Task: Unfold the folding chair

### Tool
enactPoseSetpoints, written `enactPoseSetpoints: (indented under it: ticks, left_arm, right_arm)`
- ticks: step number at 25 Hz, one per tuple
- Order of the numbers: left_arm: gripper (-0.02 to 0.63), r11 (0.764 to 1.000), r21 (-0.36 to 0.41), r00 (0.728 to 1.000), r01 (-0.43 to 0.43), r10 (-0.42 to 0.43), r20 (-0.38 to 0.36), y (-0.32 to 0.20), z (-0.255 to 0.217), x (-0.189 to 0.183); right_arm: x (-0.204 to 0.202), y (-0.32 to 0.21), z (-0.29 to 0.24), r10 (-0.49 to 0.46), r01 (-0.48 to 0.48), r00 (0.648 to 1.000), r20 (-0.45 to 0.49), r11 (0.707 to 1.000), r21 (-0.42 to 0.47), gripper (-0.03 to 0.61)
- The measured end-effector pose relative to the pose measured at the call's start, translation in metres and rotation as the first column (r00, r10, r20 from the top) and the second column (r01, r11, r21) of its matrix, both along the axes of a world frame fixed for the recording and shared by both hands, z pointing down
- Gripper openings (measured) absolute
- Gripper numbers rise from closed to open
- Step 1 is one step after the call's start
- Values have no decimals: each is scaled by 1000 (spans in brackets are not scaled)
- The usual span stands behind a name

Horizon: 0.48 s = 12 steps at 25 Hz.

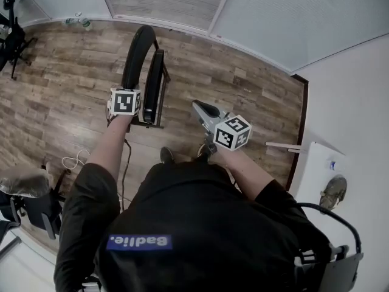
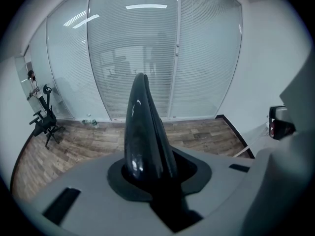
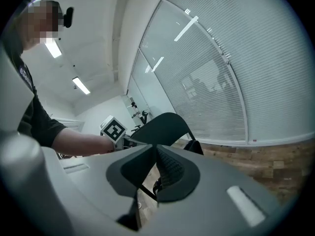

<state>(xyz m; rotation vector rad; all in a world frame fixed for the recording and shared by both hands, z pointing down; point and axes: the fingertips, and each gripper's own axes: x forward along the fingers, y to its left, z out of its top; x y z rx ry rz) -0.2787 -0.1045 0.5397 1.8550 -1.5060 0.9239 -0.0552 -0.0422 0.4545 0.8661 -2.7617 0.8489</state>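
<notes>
The folded black chair point(image 1: 155, 84) stands upright on the wood floor in front of me in the head view. Its curved backrest point(image 1: 137, 53) rises on the left side, the seat flat beside it. My left gripper point(image 1: 129, 95), under its marker cube, is shut on the backrest's top edge. In the left gripper view that glossy black backrest point(image 2: 142, 127) stands up between the jaws. My right gripper point(image 1: 199, 105) hangs to the right of the chair, apart from it, shut with nothing in it. The right gripper view looks past my right gripper point(image 3: 150, 156) at the chair point(image 3: 165, 127).
A glass wall with blinds point(image 1: 182, 2) runs behind the chair, with bottles point(image 1: 76, 22) at its foot. A black stand point(image 1: 12, 38) is at the far left. A white cable point(image 1: 73, 161) lies on the floor. A white table point(image 1: 322, 163) stands at the right.
</notes>
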Motion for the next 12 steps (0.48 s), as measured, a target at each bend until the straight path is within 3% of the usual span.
enactPoseSetpoints:
  ticks: [12]
  left_arm:
    - [97, 1000, 17, 1000, 19, -19, 19, -3, -2, 3]
  right_arm:
    - [-10, -41, 69, -103, 107, 994, 35, 982, -155, 15]
